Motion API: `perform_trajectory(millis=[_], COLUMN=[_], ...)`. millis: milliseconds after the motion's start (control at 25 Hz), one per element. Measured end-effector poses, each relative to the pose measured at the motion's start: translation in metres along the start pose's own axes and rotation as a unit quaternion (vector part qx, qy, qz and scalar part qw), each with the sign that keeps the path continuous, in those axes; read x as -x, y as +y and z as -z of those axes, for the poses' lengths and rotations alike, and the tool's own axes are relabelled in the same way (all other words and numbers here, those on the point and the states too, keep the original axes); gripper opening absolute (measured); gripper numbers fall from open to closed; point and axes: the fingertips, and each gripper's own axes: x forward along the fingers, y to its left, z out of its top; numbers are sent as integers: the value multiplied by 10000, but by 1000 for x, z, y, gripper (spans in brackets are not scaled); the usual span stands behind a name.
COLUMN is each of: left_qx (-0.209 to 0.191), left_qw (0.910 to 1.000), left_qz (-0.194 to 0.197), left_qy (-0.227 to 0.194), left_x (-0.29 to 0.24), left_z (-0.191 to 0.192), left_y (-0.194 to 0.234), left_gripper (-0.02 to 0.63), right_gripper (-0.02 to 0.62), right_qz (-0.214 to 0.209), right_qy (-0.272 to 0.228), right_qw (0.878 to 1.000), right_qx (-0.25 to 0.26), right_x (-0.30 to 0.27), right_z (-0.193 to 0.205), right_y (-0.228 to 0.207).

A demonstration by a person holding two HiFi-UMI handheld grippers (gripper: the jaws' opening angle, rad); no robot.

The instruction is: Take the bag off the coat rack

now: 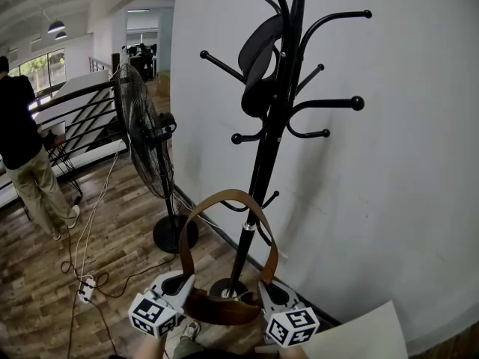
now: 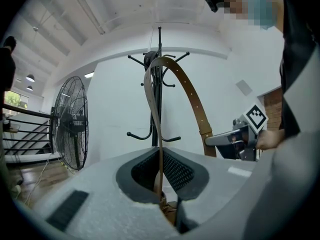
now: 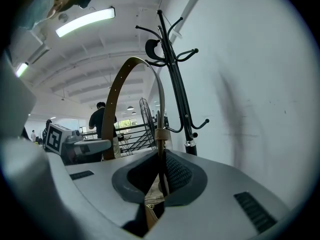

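A brown bag (image 1: 221, 309) hangs low between my two grippers, in front of the foot of the black coat rack (image 1: 273, 126). Its tan strap (image 1: 224, 194) arches up in front of the pole, close to a low hook; I cannot tell whether they touch. My left gripper (image 1: 182, 286) is shut on the strap's left end, with the strap (image 2: 192, 94) running up from between the pads of that gripper (image 2: 160, 181). My right gripper (image 1: 266, 290) is shut on the right end, where the strap (image 3: 117, 99) rises from that gripper (image 3: 161, 176).
A black hat (image 1: 258, 62) hangs high on the rack. A standing fan (image 1: 146, 137) is just left of it. A person (image 1: 22, 148) stands by a railing at the far left. A cable and power strip (image 1: 86, 289) lie on the wooden floor. A white wall is behind.
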Motion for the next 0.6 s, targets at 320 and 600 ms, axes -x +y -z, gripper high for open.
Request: perform_trajectory(millis=[320, 600], left_qx=[49, 111], left_qw=[10000, 9999], left_qz=[-28, -42], left_qy=[-9, -13], left_x=[-2, -2], left_z=[1, 1], left_y=[4, 5], left_gripper=[18, 18], right_gripper=[26, 26], right_qz=[50, 51], right_qy=[-77, -95], right_qw=[9999, 9999], right_qx=[-42, -28], right_x=[-2, 0], right_z=[-3, -6], right_y=[-1, 2])
